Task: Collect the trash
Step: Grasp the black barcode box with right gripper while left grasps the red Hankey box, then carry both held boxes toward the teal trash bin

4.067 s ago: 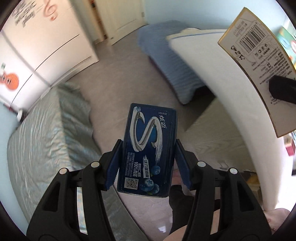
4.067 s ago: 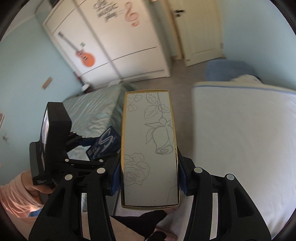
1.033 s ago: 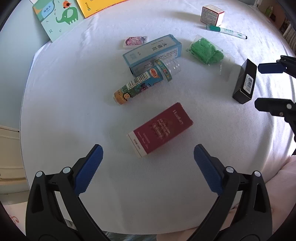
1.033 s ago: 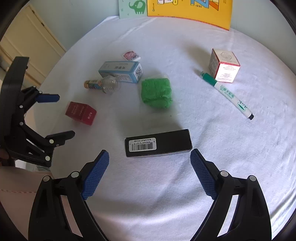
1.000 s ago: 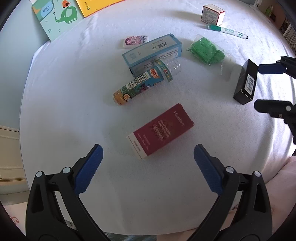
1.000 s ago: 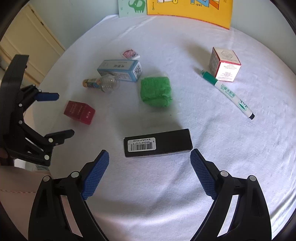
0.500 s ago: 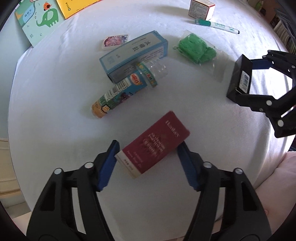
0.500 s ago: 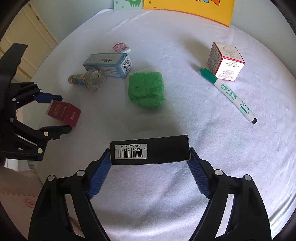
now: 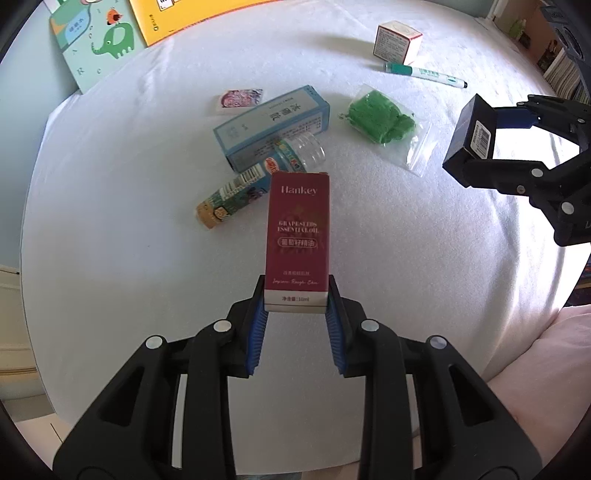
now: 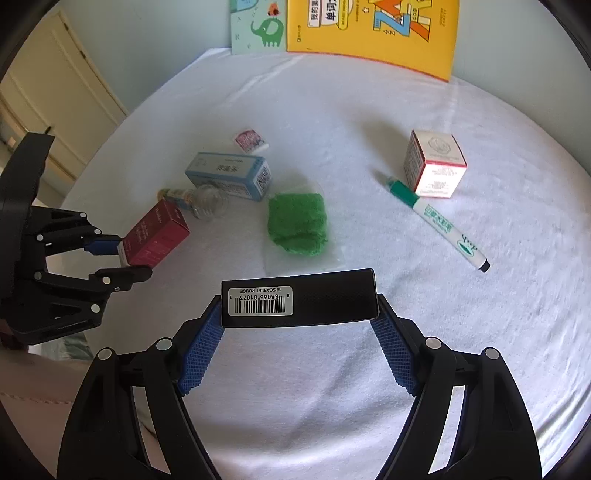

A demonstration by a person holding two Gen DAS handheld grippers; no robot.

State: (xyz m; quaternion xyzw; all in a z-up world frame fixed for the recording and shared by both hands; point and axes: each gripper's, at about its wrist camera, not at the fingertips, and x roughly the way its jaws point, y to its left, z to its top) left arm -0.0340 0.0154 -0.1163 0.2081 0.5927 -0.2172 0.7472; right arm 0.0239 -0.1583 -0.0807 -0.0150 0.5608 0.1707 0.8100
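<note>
My left gripper (image 9: 297, 317) is shut on a dark red Hankey box (image 9: 298, 236) and holds it above the white table; the box also shows in the right wrist view (image 10: 155, 234). My right gripper (image 10: 299, 328) is shut on a long black box (image 10: 299, 299) with a barcode label, gripped by its two ends and lifted; the black box shows at the right of the left wrist view (image 9: 471, 138). On the table lie a blue-white box (image 9: 271, 125), a small clear bottle (image 9: 258, 177), a green item in a clear bag (image 9: 380, 116), a small pink packet (image 9: 240, 99), a white-red cube box (image 10: 434, 164) and a green marker (image 10: 437, 223).
Children's books lean against the wall at the back: an elephant one (image 10: 258, 26) and a yellow one (image 10: 373, 33). The white table cloth (image 10: 332, 110) drops off at the near edge. A cream door (image 10: 44, 110) is at the left.
Both grippers closed on their boxes and lifted them off the table. The red box now stands lengthwise in my left gripper; the black box sits crosswise in my right.
</note>
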